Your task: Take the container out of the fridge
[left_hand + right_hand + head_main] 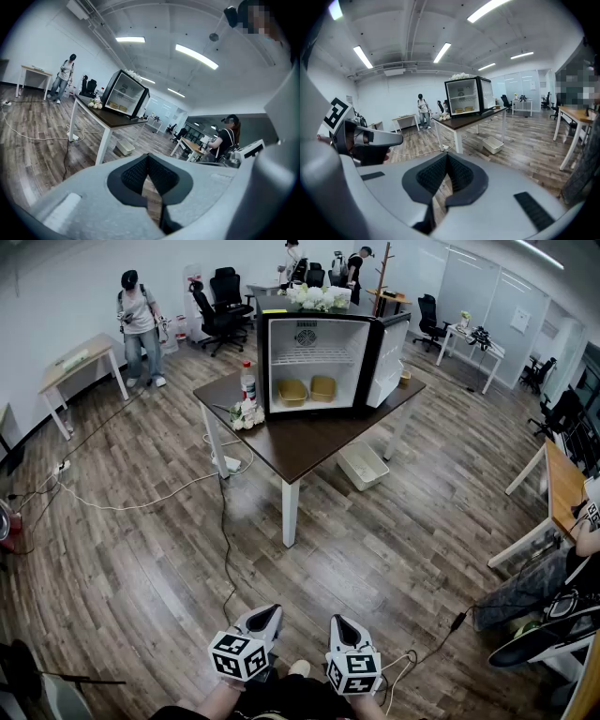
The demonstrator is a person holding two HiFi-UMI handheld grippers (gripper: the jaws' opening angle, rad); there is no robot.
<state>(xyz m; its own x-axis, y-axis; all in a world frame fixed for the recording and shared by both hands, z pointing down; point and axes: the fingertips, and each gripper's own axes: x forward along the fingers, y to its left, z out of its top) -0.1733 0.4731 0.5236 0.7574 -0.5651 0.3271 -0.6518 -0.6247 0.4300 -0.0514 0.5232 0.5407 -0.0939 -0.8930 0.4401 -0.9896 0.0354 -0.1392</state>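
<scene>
Across the room, fridge sat open on surface, two containers inside; left hand-held gripper and right hand-held gripper were closed, empty.

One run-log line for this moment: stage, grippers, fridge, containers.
stage: not started | left gripper: shut, empty | right gripper: shut, empty | fridge: door open, on table | containers: two inside

Two yellow containers side by side, low in open fridge.
</scene>
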